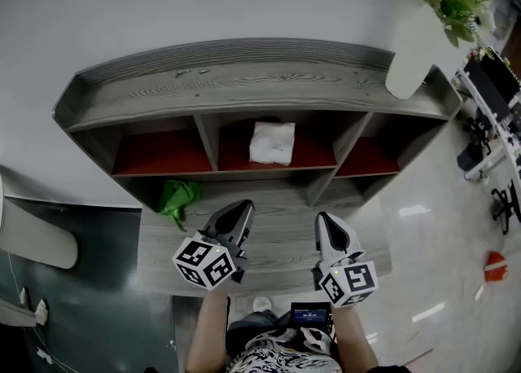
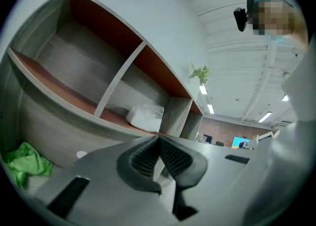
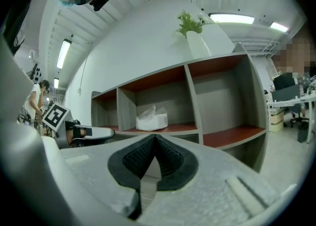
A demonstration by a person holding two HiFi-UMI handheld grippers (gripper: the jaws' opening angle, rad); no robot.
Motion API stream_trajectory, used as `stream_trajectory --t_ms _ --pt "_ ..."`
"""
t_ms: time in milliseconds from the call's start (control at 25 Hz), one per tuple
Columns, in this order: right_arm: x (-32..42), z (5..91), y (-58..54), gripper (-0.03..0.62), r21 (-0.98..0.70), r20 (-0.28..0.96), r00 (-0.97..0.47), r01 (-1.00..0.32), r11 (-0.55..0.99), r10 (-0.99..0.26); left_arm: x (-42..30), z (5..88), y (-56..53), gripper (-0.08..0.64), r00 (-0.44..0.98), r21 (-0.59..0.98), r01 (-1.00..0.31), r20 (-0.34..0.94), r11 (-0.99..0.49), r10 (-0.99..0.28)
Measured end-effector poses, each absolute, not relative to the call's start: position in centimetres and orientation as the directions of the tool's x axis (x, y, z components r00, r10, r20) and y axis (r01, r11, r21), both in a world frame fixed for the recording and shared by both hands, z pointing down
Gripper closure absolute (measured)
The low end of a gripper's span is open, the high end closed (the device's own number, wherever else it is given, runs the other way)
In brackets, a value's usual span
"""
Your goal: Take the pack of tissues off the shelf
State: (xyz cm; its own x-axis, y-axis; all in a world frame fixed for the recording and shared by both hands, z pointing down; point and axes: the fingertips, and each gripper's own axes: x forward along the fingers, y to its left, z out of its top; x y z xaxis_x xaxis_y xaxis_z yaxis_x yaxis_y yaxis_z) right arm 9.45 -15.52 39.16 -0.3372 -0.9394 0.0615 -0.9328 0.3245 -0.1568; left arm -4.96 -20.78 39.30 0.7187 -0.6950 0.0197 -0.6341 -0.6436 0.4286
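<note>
Left gripper (image 1: 242,207) and right gripper (image 1: 322,218), jaws closed on nothing, facing the shelf (image 1: 244,90).
The pack of tissues (image 1: 272,142) lies in the middle compartment, well apart from both grippers; a green cloth (image 1: 179,199) lies lower left.

— Where did the tissues (image 1: 272,142) sit?
— In the middle compartment of the shelf (image 1: 244,86), as I saw it.
— And the rest?
— A vase (image 1: 411,54) stood on the shelf's top, at the right end. A cloth (image 1: 179,198) lay on the lower ledge (image 1: 281,237), below the left compartment. My left gripper (image 1: 240,210) and right gripper (image 1: 324,221) hung side by side above that ledge, before the tissues and apart from them.
</note>
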Motion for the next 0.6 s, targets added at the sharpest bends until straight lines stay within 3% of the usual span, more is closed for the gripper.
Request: stream_trajectory --t_ms 600 --pt "8.8 38.5 -16.4 0.591 -0.13 0.055 -0.342 -0.934 0.333 -0.938 -6.4 38.5 -22.3 0.552 0.676 0.401 -0.678 0.012 -0.616 -0.737"
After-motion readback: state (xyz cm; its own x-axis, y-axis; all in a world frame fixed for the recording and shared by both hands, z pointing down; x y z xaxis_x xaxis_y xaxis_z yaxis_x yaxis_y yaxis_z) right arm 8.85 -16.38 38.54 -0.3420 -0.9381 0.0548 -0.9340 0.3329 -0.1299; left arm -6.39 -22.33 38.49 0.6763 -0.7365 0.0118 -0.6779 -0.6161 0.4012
